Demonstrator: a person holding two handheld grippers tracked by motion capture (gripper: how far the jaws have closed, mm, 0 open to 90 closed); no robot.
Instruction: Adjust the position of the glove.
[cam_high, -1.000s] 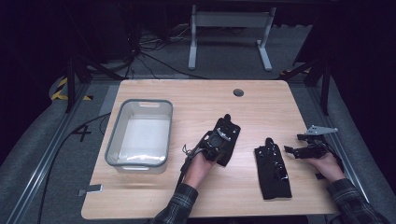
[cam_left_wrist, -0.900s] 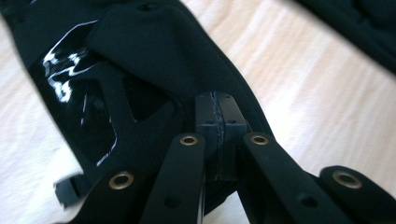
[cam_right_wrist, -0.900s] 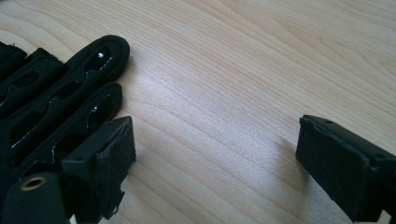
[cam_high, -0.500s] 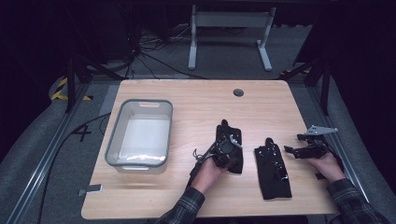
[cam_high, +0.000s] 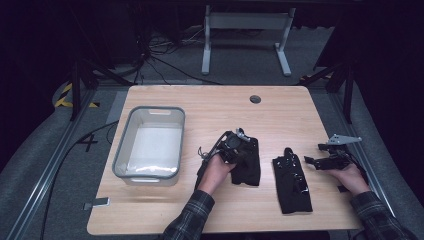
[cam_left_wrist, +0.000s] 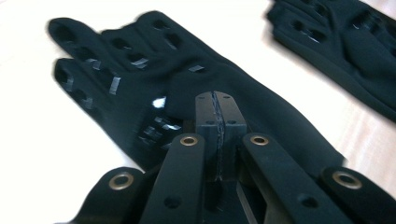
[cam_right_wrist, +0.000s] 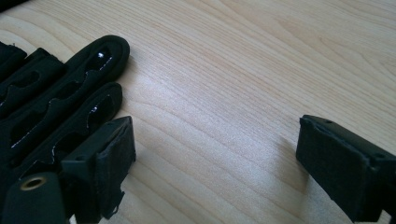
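Pinching glove (cam_left_wrist: 140, 88) cuff, left claw (cam_left_wrist: 216, 100) pressed together | glove fingers point away | right claw (cam_right_wrist: 215, 163) spread

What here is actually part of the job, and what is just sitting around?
In the job:
- left glove, under the shut left hand-held gripper
- right glove, beside the open right hand-held gripper

Just sitting around:
- clear bin, empty so far
- grey stand on the floor behind the table

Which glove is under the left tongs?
The glove nearer the bin: the left glove, mid-table. The left tongs sit shut over it. The right glove lies apart, beside the open right tongs.
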